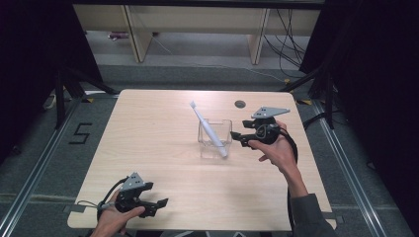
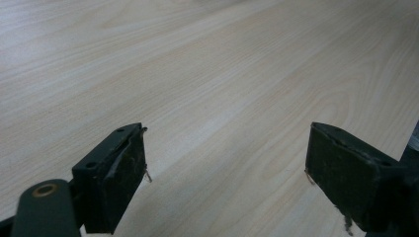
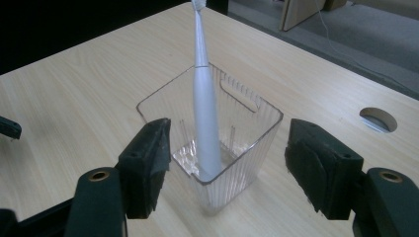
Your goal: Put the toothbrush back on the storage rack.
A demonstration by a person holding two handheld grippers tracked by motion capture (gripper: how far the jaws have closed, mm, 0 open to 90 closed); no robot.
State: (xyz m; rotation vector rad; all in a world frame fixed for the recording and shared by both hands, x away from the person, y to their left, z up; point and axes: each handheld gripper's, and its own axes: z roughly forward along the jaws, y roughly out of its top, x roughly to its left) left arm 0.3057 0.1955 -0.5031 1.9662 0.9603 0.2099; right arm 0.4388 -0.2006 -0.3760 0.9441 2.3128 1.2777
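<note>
A clear plastic bin with ribbed walls and a slot handle stands on the wooden table, right of the middle. In it a white electric toothbrush stands tilted: its thick base rests on the bin's floor at the near right corner, and its slim neck leans over the far left rim, the brush head well above it. In the right gripper view the toothbrush rises out of the bin between the two jaws, touching neither. On the dark floor left of the table a marking reads "5". The right gripper is held just beside the bin's right wall, jaws spread wide and holding nothing, pointing left toward the bin; the right hand grips it from behind, the forearm reaching up from the lower right. The left gripper sits low at the table's near left edge, well apart from the bin, in the left hand; its jaws are also spread and bare, with plain tabletop beyond them.
</note>
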